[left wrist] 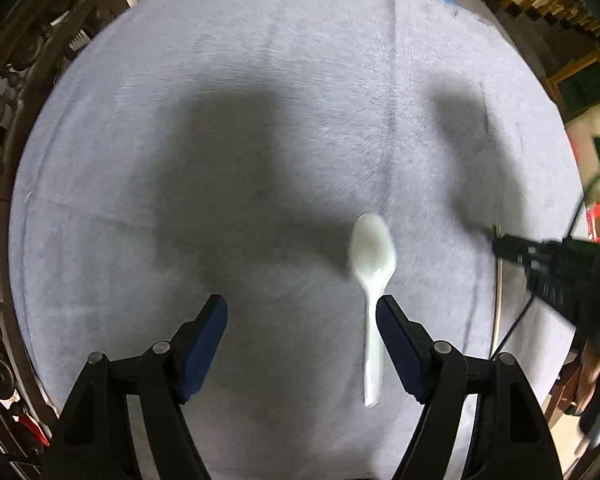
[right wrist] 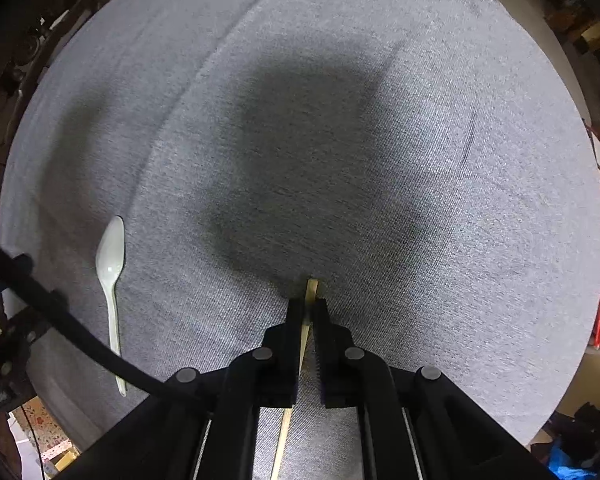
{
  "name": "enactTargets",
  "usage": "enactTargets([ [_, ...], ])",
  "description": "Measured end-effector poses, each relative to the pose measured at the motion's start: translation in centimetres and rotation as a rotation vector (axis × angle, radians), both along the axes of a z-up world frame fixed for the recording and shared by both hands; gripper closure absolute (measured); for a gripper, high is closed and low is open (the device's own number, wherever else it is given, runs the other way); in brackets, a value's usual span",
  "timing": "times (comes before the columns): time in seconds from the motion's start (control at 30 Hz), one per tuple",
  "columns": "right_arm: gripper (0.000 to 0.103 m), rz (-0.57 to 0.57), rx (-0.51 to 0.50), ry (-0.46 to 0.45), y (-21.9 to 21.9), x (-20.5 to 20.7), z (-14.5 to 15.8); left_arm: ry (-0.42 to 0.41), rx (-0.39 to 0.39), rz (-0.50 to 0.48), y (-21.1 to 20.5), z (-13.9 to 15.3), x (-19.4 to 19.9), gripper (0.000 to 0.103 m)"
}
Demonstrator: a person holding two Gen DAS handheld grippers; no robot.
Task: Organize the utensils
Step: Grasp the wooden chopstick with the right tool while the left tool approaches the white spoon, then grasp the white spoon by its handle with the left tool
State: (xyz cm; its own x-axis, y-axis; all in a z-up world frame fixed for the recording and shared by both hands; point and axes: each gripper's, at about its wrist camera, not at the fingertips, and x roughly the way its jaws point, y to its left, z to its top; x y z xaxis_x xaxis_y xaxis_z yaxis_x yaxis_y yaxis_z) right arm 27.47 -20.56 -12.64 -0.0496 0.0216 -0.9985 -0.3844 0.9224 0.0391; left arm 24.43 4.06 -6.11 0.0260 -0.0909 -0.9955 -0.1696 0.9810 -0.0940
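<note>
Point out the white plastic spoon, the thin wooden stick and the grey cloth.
White plastic spoon (left wrist: 372, 250), left wrist view, on its bowl.
Thin wooden stick (right wrist: 311, 290), right wrist view, its tip.
Grey cloth (right wrist: 440, 160), right wrist view, bare weave.

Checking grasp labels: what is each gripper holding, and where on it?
Right gripper: shut on chopstick, near one end. Left gripper: open, holds nothing; spoon lies free.

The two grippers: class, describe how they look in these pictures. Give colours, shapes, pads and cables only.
The left gripper has black angular linkage arms with round grey pivot pins and dark blue pads on its fingers. The right gripper is black throughout, with the same grey pins and ridged inner faces on its fingers. A thick black cable crosses the right wrist view's lower left.
</note>
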Motion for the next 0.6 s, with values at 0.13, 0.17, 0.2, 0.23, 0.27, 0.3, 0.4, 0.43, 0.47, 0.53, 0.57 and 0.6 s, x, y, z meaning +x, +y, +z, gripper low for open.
enactTargets([
  [0.13, 0.094, -0.001, 0.021, 0.002, -1.3, 0.2, 0.0, 0.035, 0.012, -0.015, -2.0, -1.2, 2.8, 0.026],
  [0.17, 0.094, -0.001, 0.026, 0.003, -1.5, 0.2, 0.0, 0.042, 0.008, -0.023, -2.6, -1.4, 3.2, 0.026],
  [0.2, 0.094, -0.001, 0.031, 0.004, -2.4, 0.3, 0.4, 0.048, 0.007, -0.031, -3.2, -1.6, 3.7, 0.026],
  [0.23, 0.094, 0.0, 0.036, 0.004, -2.4, 0.3, 0.3, 0.051, 0.009, -0.039, -4.3, -1.6, 3.9, 0.026],
  [0.27, 0.094, 0.0, 0.04, 0.003, -2.6, 0.4, 0.4, 0.046, 0.005, -0.047, -4.8, -1.8, 4.4, 0.026],
  [0.3, 0.094, 0.0, 0.045, 0.002, -4.6, 0.2, 1.0, 0.043, 0.003, -0.054, -5.5, -2.0, 4.7, 0.026],
  [0.4, 0.094, -0.005, 0.06, -0.004, -4.9, 0.0, 1.6, 0.053, 0.009, -0.086, -6.4, -2.6, 5.6, 0.045],
  [0.43, 0.094, -0.008, 0.065, -0.003, -5.0, 0.1, 1.6, 0.039, 0.03, -0.098, -6.8, -2.6, 6.0, 0.046],
  [0.47, 0.094, -0.01, 0.07, -0.003, -5.4, 0.1, 1.8, 0.037, 0.034, -0.103, -6.9, -2.6, 6.0, 0.049],
  [0.53, 0.094, -0.011, 0.076, -0.005, -5.5, 0.0, 2.1, 0.035, 0.035, -0.104, -7.0, -2.8, 6.5, 0.055],
  [0.57, 0.094, -0.01, 0.077, -0.006, -5.5, -0.2, 2.3, 0.034, 0.048, -0.107, -7.3, -2.9, 6.8, 0.065],
  [0.6, 0.094, -0.009, 0.077, -0.006, -5.5, -0.3, 2.4, 0.031, 0.067, -0.116, -7.4, -2.9, 6.9, 0.071],
])
